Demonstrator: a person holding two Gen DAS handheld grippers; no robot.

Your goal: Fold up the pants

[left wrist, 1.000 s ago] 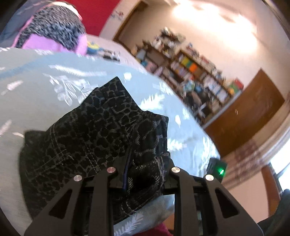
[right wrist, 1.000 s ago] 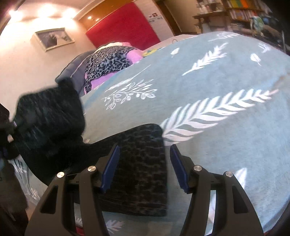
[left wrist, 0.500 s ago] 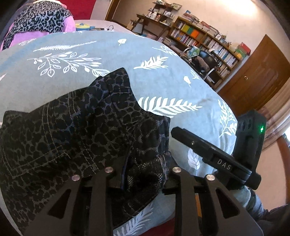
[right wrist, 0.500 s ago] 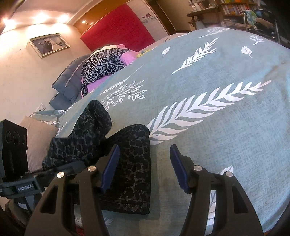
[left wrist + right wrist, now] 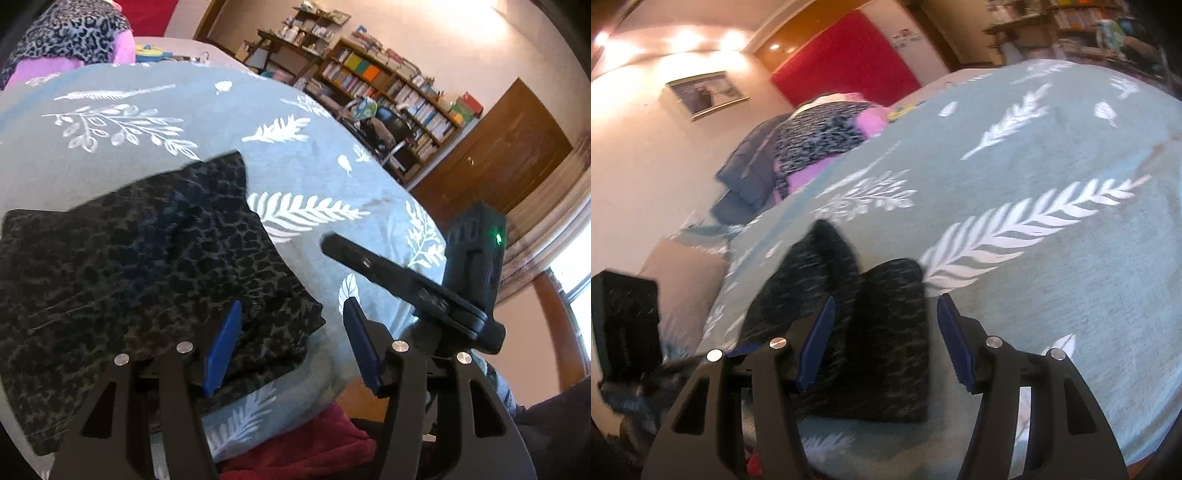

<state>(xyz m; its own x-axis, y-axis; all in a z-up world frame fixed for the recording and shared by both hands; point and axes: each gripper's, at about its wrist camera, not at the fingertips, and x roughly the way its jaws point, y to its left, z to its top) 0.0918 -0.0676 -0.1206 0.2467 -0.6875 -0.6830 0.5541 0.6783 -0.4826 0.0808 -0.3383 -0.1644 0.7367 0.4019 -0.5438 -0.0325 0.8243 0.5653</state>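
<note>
From the left wrist, the left gripper [image 5: 291, 341] had just been opening, releasing the pants [image 5: 147, 266], which lay folded near the bed [image 5: 184, 122] edge. From the right wrist, the right gripper [image 5: 886, 339] stood open over the pants [image 5: 886, 332]; folding looked nearly finished.

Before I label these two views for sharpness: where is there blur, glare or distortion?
Left wrist view: pants smeared by motion, bookshelf crisper, wall light blown out at top right, fisheye bending the bedspread. Right wrist view: blur streaks the pants and the patterned pile, ceiling lights flare, the gripper's own frame stays sharp.
</note>
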